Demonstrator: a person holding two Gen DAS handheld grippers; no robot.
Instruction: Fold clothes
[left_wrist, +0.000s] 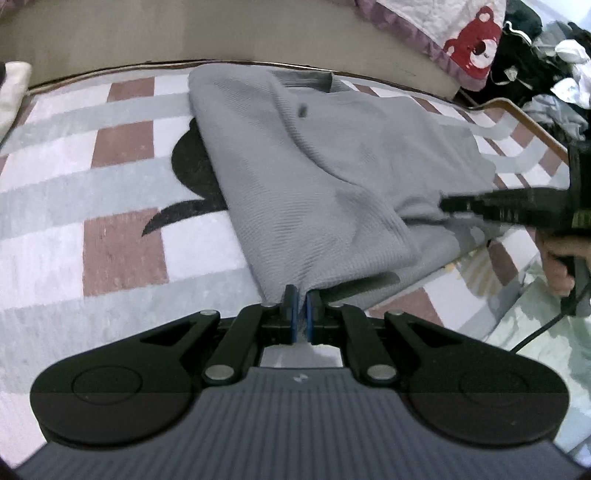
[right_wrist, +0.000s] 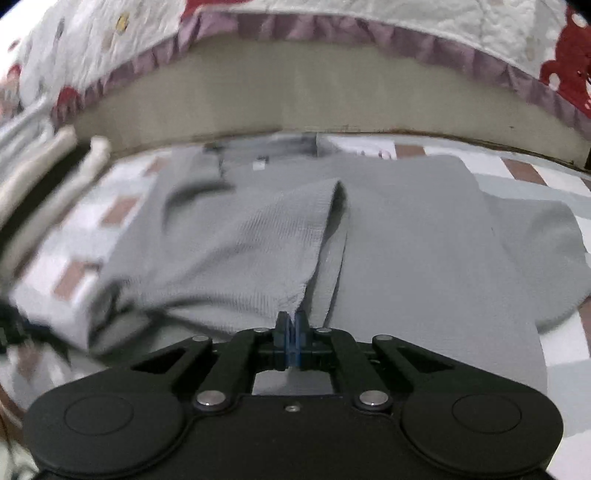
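I have both grippers clamped on a grey ribbed-knit top (left_wrist: 303, 177) spread on the checked rug (left_wrist: 122, 236) beside the bed (right_wrist: 295, 99). The left gripper (left_wrist: 302, 295) has its blue-padded fingers (left_wrist: 291, 306) nearly together on a gathered edge of the top, at its end farthest from the bed. The right gripper (right_wrist: 292, 321) likewise pinches a fold of cloth between fingers (right_wrist: 282, 328) that almost meet. That layer rises off the top's flat body and drapes back toward the bed, with a loose raw-looking edge running up from the grip.

The two holds look meant to lift one side of the top and carry it over the rest, so I judge a fold is in progress; how many folds the top already carries, I cannot tell.

The knit is soft and fine-ribbed, sagging in broad, shallow creases. A darker band shows at its bed-side end. The rug is short-piled, in pale grey, white and dusty-pink blocks. A quilted cover with a purple frill overhangs the bed's plain beige side.
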